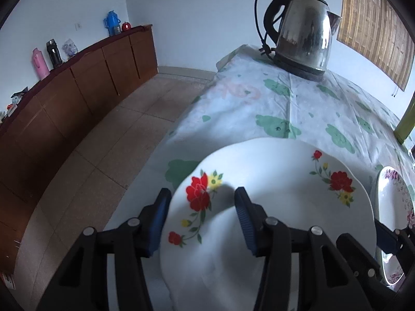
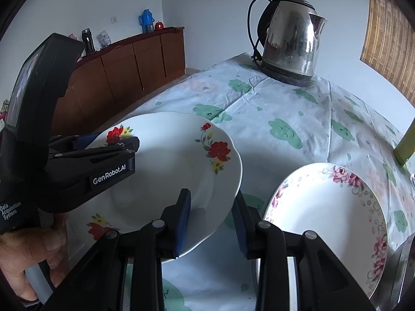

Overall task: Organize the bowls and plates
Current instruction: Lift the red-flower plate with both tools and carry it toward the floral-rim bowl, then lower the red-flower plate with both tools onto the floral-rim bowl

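Observation:
A white plate with red flowers [image 1: 272, 181] [image 2: 168, 155] is held tilted above the tablecloth between both grippers. My left gripper [image 1: 202, 194] [image 2: 129, 142] is shut on its left rim, one finger under the rim and one on top. My right gripper [image 2: 212, 194] clamps the plate's near right rim, with one pad on the inner face and the other behind the edge; it also shows at the lower right of the left wrist view as the right gripper [image 1: 389, 238]. A second plate with pink flowers [image 2: 324, 212] [image 1: 391, 194] lies flat on the table to the right.
A steel electric kettle [image 1: 303, 33] [image 2: 293, 41] stands at the table's far end on the cloud-patterned cloth [image 2: 285, 129]. A wooden cabinet [image 1: 90, 85] with flasks runs along the left wall. A green chair back [image 2: 404, 145] is at the right edge. A person's hand [image 2: 31, 254] grips the left handle.

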Action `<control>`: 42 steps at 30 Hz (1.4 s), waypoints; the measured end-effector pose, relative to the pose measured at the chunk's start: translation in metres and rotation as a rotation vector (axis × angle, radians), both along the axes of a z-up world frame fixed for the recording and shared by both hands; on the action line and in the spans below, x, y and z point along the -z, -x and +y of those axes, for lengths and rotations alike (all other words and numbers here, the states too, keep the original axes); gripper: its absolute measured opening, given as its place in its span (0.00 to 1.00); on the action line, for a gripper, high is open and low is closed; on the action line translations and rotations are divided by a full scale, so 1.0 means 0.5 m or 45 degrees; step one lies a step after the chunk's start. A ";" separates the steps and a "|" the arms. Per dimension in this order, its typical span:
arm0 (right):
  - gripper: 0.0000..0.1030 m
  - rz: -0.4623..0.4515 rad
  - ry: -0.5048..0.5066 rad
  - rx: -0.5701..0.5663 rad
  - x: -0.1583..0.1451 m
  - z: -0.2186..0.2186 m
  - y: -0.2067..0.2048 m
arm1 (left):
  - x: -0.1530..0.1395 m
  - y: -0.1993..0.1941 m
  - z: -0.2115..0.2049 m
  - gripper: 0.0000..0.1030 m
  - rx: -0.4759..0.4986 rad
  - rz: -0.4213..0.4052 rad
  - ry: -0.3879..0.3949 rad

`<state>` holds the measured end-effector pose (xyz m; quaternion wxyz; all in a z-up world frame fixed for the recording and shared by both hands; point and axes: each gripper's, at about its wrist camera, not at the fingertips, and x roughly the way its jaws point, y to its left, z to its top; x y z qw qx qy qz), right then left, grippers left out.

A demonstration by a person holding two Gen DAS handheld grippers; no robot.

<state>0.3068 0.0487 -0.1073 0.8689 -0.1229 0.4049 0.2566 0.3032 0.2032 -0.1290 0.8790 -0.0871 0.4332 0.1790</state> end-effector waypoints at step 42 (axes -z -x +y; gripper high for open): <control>0.33 -0.165 -0.107 0.121 -0.082 -0.178 0.060 | -0.079 0.043 -0.170 0.48 0.306 -0.234 -0.076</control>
